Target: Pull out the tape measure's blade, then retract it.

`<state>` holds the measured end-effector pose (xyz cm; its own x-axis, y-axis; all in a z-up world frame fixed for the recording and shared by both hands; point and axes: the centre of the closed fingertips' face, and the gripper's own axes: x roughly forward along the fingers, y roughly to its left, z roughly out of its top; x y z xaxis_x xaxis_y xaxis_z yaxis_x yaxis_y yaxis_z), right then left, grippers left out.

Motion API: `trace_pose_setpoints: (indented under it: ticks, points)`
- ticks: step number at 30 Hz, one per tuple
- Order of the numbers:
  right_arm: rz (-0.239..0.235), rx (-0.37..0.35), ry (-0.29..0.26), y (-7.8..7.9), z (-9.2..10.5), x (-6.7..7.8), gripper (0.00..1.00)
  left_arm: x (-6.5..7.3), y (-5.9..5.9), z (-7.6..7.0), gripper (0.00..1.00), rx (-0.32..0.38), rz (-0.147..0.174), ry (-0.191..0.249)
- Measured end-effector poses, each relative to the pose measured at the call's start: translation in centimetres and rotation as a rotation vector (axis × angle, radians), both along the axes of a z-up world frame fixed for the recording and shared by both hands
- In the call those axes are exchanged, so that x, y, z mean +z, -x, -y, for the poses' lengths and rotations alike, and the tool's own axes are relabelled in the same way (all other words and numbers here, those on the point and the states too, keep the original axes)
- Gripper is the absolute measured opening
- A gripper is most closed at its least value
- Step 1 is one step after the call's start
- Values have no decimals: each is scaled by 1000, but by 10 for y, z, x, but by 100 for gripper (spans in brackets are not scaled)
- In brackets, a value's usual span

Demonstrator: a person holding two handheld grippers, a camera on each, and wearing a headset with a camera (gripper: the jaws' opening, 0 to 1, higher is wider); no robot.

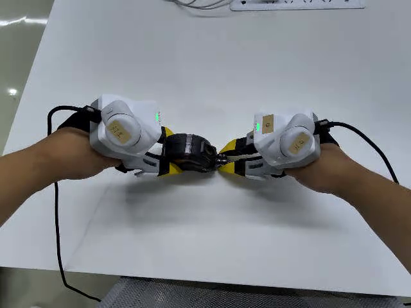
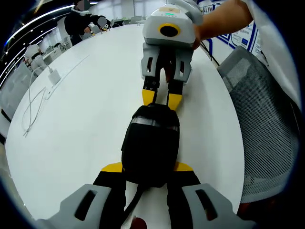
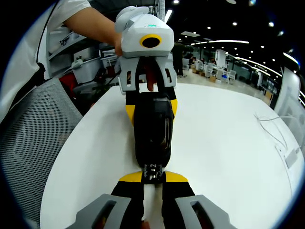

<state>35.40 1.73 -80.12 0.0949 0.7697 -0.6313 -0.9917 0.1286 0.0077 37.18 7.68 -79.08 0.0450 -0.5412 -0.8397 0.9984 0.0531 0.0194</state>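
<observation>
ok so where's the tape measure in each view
Head view: tape measure in the middle of the picture, slightly left.
Left gripper view: tape measure at centre, held in the left gripper tongs.
Right gripper view: tape measure at centre, just above the right gripper tongs.
Shared landmark: grey mesh chair, at the bottom edge, on the right, on the left.

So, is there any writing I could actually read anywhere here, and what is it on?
Tape measure: white print near its tip, too blurred to read.
Left tool and right tool: tan stickers with marks, too blurred to read.
Nothing here is legible.
</observation>
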Motion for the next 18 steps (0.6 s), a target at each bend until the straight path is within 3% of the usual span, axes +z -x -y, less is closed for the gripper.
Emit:
trace_pose_setpoints:
  ticks: [18]
  points:
    - [-4,-31,12,3,25,2,10,0,0,-1,28,-2,-1,-1]
